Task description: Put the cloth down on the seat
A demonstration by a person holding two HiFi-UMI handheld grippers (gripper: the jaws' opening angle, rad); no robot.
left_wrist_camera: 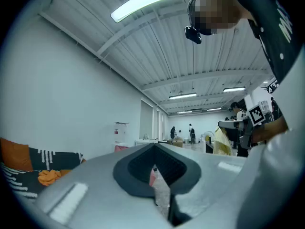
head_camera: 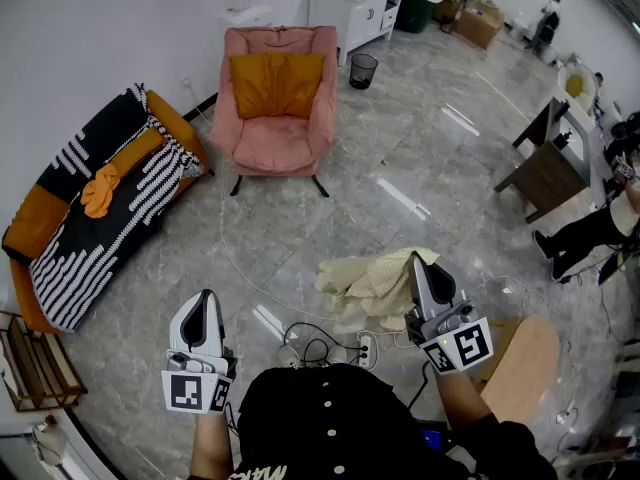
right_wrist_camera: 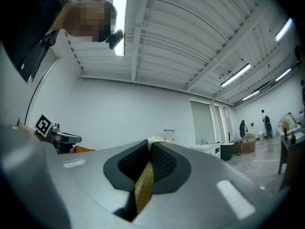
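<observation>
The seat is a pink armchair point(head_camera: 272, 140) with an orange cushion point(head_camera: 277, 82), standing by the far wall. A crumpled pale yellow cloth point(head_camera: 372, 282) hangs over the floor near me, well short of the chair. My right gripper point(head_camera: 417, 265) is shut on the cloth, and in the right gripper view a yellow fold point(right_wrist_camera: 142, 187) shows pinched between the dark pads. My left gripper point(head_camera: 206, 301) is held low at the left, jaws together with nothing in them point(left_wrist_camera: 155, 149). In the left gripper view the cloth point(left_wrist_camera: 220, 142) dangles at the right.
An orange sofa point(head_camera: 172, 118) with a black-and-white blanket and an orange rag point(head_camera: 100, 190) lines the left wall. A power strip and cables point(head_camera: 322, 346) lie at my feet. A wooden stool point(head_camera: 525, 363), a dark table point(head_camera: 548, 173), a white cabinet point(head_camera: 352, 10) and a bin point(head_camera: 364, 70) stand around.
</observation>
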